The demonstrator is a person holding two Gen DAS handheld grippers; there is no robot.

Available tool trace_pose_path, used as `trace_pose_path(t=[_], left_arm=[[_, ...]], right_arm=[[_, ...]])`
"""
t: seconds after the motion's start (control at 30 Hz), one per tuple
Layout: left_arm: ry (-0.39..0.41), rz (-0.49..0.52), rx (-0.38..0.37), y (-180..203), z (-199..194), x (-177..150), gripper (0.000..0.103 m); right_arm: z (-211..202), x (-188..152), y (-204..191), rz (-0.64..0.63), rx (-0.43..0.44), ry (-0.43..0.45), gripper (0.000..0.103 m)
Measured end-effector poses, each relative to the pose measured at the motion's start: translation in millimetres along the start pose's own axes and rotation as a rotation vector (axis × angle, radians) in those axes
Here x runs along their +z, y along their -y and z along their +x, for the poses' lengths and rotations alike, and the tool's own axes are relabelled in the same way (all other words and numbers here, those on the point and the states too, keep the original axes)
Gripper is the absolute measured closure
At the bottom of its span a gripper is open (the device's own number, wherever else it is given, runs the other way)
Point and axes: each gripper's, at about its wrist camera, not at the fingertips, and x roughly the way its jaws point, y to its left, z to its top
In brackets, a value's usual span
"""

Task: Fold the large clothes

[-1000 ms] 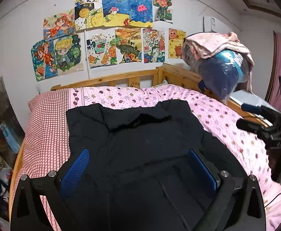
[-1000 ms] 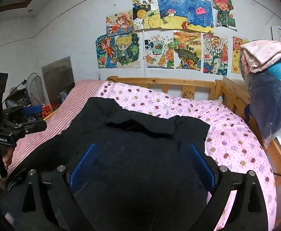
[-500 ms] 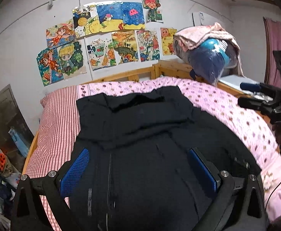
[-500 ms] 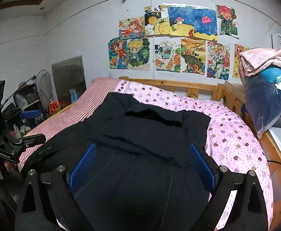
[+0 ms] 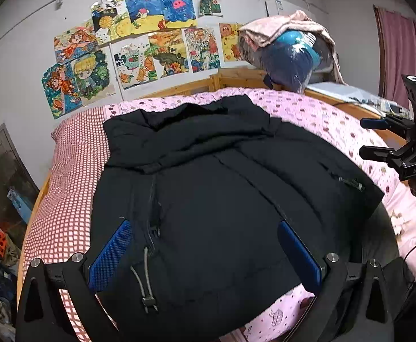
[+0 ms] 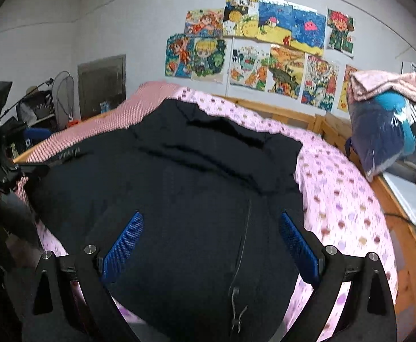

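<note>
- Black padded hooded jacket [image 5: 213,188], large: spread flat on the wooden-framed bed [image 5: 185,89], hood end farthest from both pairs of fingers, hem nearest them.
- Left gripper [image 5: 205,252]: blue-padded fingers [image 5: 109,253] spread wide, nothing between them, above the hem; a grey drawcord with toggle [image 5: 146,283] lies between them.
- Right gripper [image 6: 210,246]: fingers [image 6: 299,245] spread wide, gripping nothing, above the jacket's lower part; the front zip line [image 6: 243,239] runs between them.
- Bedding: pink spotted sheet [image 6: 336,199] beyond the right gripper's right finger; red checked cloth [image 5: 68,176] beyond the left gripper's left finger.
- Children's paintings [image 5: 139,48]: on the wall, far ahead of the fingers.
</note>
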Motion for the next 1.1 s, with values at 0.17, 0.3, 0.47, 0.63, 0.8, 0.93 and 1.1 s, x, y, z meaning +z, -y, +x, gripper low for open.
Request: trace_pose_path(t=[0.17, 0.3, 0.47, 0.63, 0.8, 0.93, 1.1], left_arm=[[-0.049, 0.033, -0.02, 9, 9, -14, 0.0], [-0.086, 0.081, -0.069, 19, 13, -25, 0.0], [-0.121, 0.178, -0.083, 35, 14, -38, 0.0], [-0.159, 0.233, -0.065, 45, 16, -51, 0.0], [-0.183, 0.284, -0.026, 51, 20, -62, 0.0], [-0.187, 0.3, -0.006, 53, 21, -66, 0.0], [-0.196, 0.295, -0.002, 52, 24, -68, 0.0]], right_arm=[[10, -26, 3, 0.06, 0.023, -0.054, 0.009], [19, -45, 0, 0.07, 0.037, -0.096, 0.009], [26, -65, -13, 0.009, 0.06, -0.16, 0.009], [32, -83, -30, -0.061, 0.068, -0.225, 0.009], [38, -96, -39, -0.088, 0.076, -0.265, 0.009], [42, -104, -47, -0.112, 0.07, -0.289, 0.009], [44, -114, -61, -0.189, 0.024, -0.317, 0.009]])
